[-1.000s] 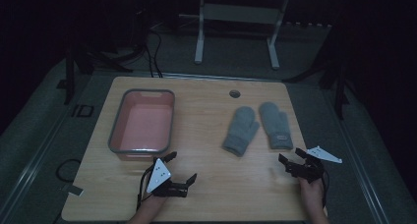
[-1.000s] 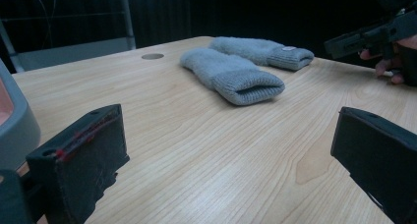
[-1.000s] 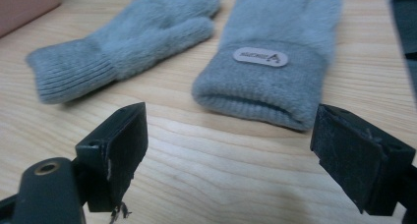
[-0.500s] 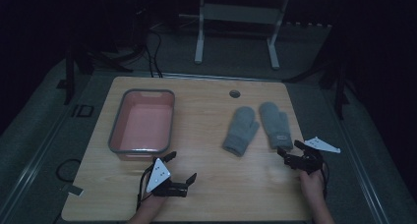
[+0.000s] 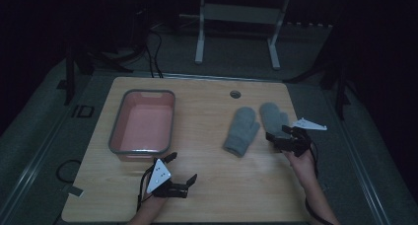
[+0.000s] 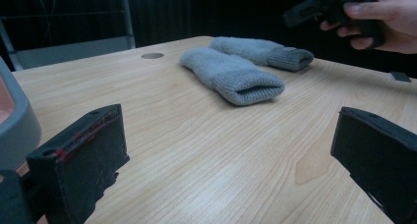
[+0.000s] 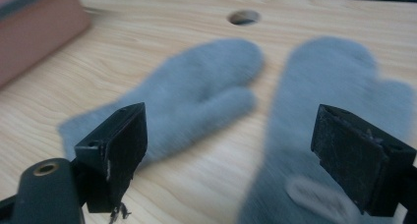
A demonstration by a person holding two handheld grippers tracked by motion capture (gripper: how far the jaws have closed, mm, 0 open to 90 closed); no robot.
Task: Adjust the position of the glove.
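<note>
Right gripper (image 5: 280, 137), jaws wide and empty, hovers over the right grey knitted mitten's (image 5: 272, 117) cuff at five o'clock; left gripper (image 5: 178, 171) gapes empty.

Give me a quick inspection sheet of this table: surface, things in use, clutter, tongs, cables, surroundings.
Surface: wooden table, pale, with a round hole near the far edge.
Job's things: two grey mittens lying flat side by side; pink tub with a grey rim on the left, inside looks empty.
Clutter: nothing seen.
Tongs: left tongs open, low over the near edge; right tongs open, over the cuff of the right-hand mitten.
Cables: cords on the floor behind the table.
Surroundings: dark room, a white stand behind.
</note>
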